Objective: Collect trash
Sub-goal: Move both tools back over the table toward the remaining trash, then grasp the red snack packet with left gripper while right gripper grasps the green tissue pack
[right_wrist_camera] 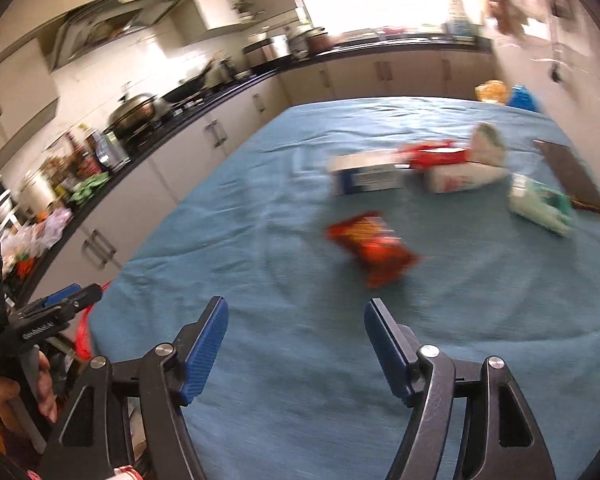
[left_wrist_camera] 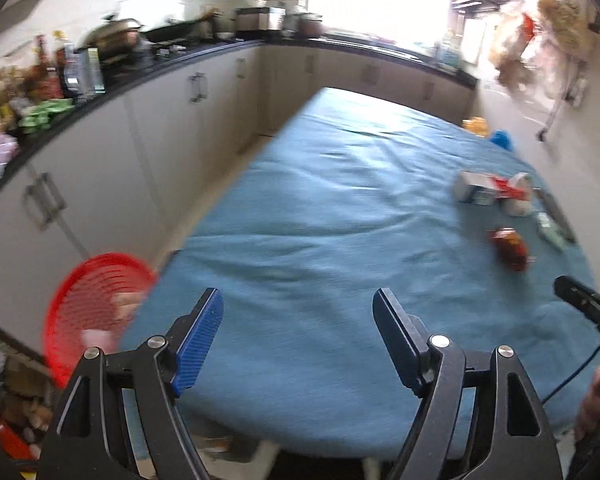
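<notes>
Trash lies on the blue-clothed table (right_wrist_camera: 260, 240): an orange-red snack bag (right_wrist_camera: 372, 246), a white and blue box (right_wrist_camera: 366, 178), a red wrapper (right_wrist_camera: 436, 154), a white carton (right_wrist_camera: 464, 176) and a green and white packet (right_wrist_camera: 540, 204). My right gripper (right_wrist_camera: 296, 312) is open above the near cloth, short of the snack bag, with nothing between its pads. My left gripper (left_wrist_camera: 298, 304) is open and empty over the table's (left_wrist_camera: 300, 200) near left part. The snack bag (left_wrist_camera: 510, 250) and the box (left_wrist_camera: 474, 188) lie far to its right. A red mesh basket (left_wrist_camera: 96, 312) sits off the table's left corner.
A dark flat slab (right_wrist_camera: 572, 174) lies at the table's right edge. Cream cabinets (left_wrist_camera: 148, 128) under a cluttered black counter (left_wrist_camera: 112, 84) run along the left and far sides. Yellow and blue things (right_wrist_camera: 504, 94) sit past the far right corner. A hand (right_wrist_camera: 44, 392) holds the left gripper's handle.
</notes>
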